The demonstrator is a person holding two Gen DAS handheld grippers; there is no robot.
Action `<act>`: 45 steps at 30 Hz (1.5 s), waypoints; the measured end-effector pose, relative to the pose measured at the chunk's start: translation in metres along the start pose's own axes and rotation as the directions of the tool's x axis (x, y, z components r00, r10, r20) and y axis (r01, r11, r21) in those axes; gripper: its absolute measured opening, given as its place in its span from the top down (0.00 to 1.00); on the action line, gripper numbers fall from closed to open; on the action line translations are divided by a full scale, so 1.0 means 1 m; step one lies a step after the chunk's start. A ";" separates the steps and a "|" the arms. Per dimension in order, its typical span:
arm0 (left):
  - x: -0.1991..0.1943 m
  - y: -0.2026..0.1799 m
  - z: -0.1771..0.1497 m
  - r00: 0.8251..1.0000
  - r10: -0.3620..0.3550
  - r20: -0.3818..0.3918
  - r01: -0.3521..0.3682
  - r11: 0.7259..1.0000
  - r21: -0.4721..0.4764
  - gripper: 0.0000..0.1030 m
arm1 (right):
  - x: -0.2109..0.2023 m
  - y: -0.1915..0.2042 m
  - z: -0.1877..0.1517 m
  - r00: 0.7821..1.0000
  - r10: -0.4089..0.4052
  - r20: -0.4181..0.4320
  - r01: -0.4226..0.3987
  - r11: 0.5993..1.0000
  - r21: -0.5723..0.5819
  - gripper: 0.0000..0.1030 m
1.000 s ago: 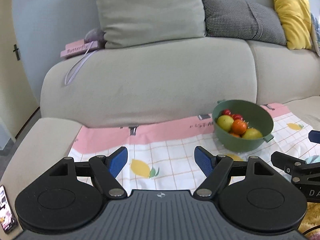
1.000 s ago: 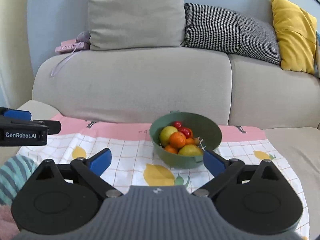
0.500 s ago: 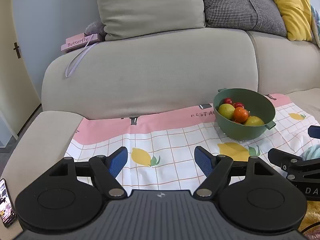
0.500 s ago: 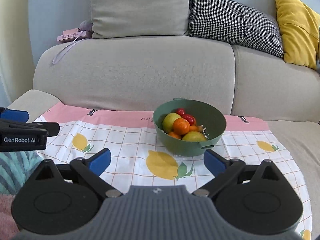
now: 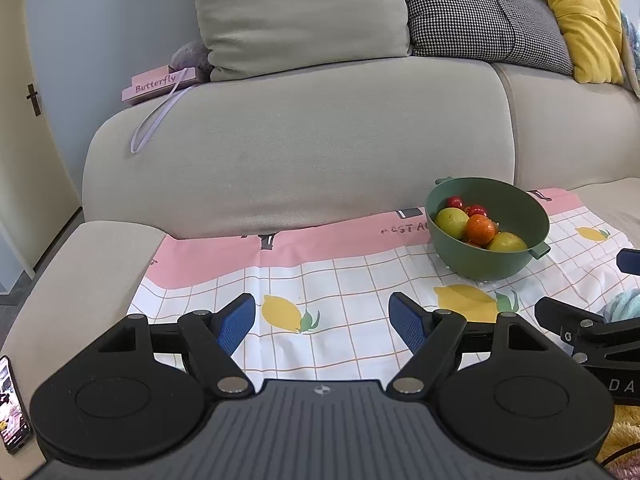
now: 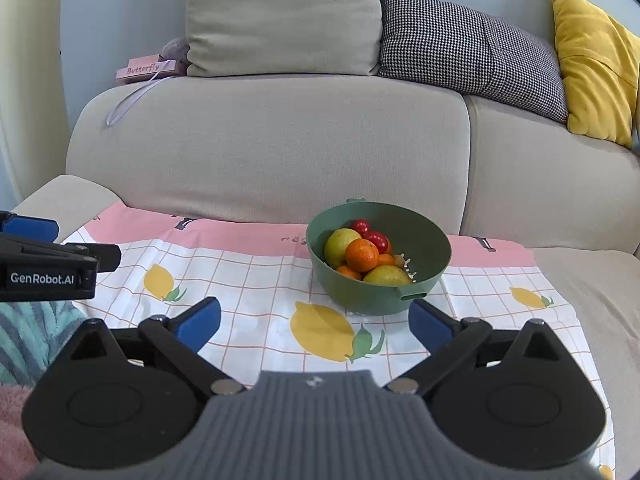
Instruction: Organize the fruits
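A green bowl [image 6: 436, 256] stands on a lemon-print cloth [image 6: 256, 280] spread over the sofa seat. It holds several fruits: a green-yellow apple [image 6: 340, 244], an orange [image 6: 362, 255], red cherry tomatoes [image 6: 376, 240] and a yellow fruit [image 6: 387, 276]. The bowl also shows at the right of the left wrist view [image 5: 472, 264]. My left gripper [image 5: 322, 322] is open and empty above the cloth, left of the bowl. My right gripper [image 6: 314, 322] is open and empty just in front of the bowl.
The beige sofa back [image 6: 264, 148] rises behind the cloth, with grey, houndstooth and yellow cushions [image 6: 592, 64] on top. A pink box labelled Butterfly [image 5: 160, 82] lies on the sofa back. A phone [image 5: 12, 404] lies on the left armrest. A teal striped fabric [image 6: 28, 332] lies at left.
Both grippers have drawn back and risen a little, so the bowl and cloth sit higher and farther in both views. Both stay open and empty.
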State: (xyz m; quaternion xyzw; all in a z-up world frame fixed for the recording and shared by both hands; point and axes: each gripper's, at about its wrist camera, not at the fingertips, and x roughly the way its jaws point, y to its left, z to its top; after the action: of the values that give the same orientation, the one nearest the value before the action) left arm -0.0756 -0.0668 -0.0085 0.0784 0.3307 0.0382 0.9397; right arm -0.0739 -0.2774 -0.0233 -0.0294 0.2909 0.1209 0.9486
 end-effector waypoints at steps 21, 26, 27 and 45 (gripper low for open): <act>-0.003 0.004 -0.001 1.000 0.002 -0.001 -0.002 1.000 -0.004 0.14 | -0.005 0.005 -0.002 1.000 0.000 0.012 0.000 1.000 -0.030 0.04; -0.003 0.004 -0.001 1.000 0.001 -0.001 -0.001 1.000 -0.004 0.14 | -0.005 0.004 -0.002 1.000 0.002 0.011 -0.002 1.000 -0.031 0.04; -0.003 0.004 -0.001 1.000 0.000 -0.001 0.000 1.000 -0.004 0.14 | -0.005 0.004 -0.002 1.000 0.002 0.011 -0.002 1.000 -0.031 0.04; -0.004 0.003 -0.001 1.000 0.015 0.003 -0.015 1.000 0.001 0.14 | -0.004 0.006 -0.003 1.000 -0.004 0.002 0.004 1.000 -0.022 0.04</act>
State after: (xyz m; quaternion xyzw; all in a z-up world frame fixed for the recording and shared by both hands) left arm -0.0789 -0.0642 -0.0064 0.0814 0.3288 0.0451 0.9398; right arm -0.0809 -0.2728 -0.0236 -0.0403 0.2885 0.1221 0.9488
